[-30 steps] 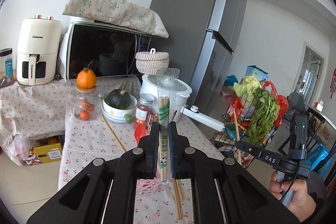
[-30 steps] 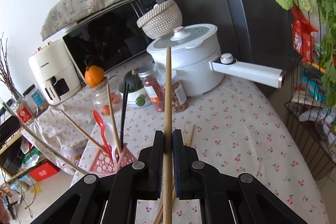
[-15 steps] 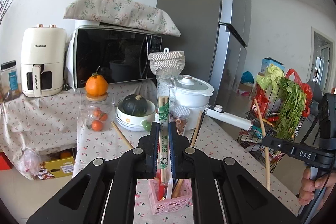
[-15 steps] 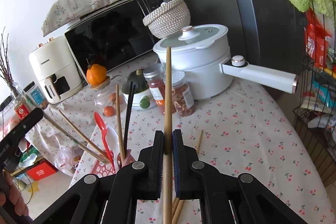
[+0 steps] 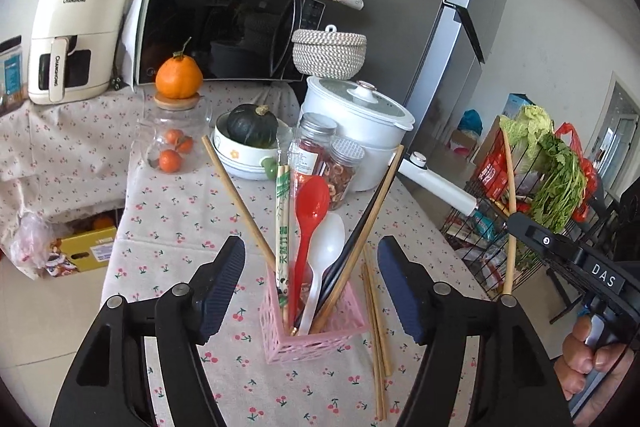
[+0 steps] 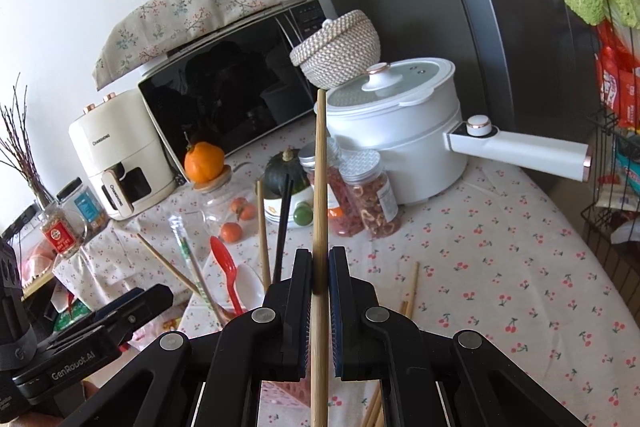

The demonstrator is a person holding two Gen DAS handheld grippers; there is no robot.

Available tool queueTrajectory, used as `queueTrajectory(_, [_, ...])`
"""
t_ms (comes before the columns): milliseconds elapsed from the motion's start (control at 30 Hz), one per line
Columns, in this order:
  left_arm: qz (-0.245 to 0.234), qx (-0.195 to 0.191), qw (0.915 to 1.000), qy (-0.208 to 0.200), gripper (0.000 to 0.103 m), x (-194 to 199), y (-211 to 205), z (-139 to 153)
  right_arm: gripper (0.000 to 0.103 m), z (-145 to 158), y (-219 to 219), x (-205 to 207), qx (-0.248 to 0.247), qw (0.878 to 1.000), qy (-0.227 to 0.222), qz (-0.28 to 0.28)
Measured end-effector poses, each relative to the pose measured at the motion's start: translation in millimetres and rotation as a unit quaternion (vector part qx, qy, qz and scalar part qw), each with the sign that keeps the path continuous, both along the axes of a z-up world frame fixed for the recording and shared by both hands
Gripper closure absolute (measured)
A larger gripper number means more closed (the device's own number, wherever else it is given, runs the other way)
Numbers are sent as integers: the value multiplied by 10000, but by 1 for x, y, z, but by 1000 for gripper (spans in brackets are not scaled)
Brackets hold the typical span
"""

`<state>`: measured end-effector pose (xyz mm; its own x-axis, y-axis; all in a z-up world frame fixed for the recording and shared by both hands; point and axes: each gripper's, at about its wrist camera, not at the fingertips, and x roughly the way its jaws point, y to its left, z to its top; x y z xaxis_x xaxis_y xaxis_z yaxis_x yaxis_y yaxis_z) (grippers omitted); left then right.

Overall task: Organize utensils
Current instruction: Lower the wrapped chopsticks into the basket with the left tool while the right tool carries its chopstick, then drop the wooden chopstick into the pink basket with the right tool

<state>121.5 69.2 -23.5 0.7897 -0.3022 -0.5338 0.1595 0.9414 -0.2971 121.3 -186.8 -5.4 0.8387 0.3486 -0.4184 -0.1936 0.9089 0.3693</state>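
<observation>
A pink mesh utensil basket (image 5: 312, 331) stands on the cherry-print tablecloth. It holds a wrapped pair of chopsticks (image 5: 282, 219), a red spoon (image 5: 310, 211), a white spoon (image 5: 326, 251), a black chopstick and wooden chopsticks. My left gripper (image 5: 311, 251) is open and empty, just above the basket. My right gripper (image 6: 320, 267) is shut on a wooden chopstick (image 6: 320, 179) held upright, to the right of the basket; it also shows in the left wrist view (image 5: 510, 211). Loose wooden chopsticks (image 5: 376, 311) lie beside the basket.
Behind the basket stand two spice jars (image 5: 332, 163), a bowl with a dark squash (image 5: 250, 143), a glass jar topped by an orange (image 5: 176, 131), a white electric pot (image 5: 360, 123), a microwave (image 5: 224, 27) and an air fryer (image 5: 76, 35). A wire rack of vegetables (image 5: 532, 179) stands right.
My left gripper has opened and let go of the wrapped chopsticks, which now stand in the pink basket. My right gripper keeps hold of its wooden chopstick.
</observation>
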Motion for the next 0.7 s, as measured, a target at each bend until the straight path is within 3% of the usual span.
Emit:
queueTrajectory(133, [138,54,9992,371,22,-13,12,-3,98,2,12,3,194,9997,-65,-119])
queueTrajectory(333, [460,198,9921,1149,21,-19,40,-19,98,16,39,7,425,9973,-383,-462])
queueTrajectory(500, [360,215,9912,1256,21,-25,56,-19,98,27,71,19,249,9926,-884,-794])
queueTrajectory(600, [406,395,9902,1279,18,-26,62,-21,98,24,87,26,136,9878,-1169,-1017])
queueTrajectory(700, [421,331,9882,1436,16,-24,70,-27,98,13,101,31,-72,9823,-1376,-1268])
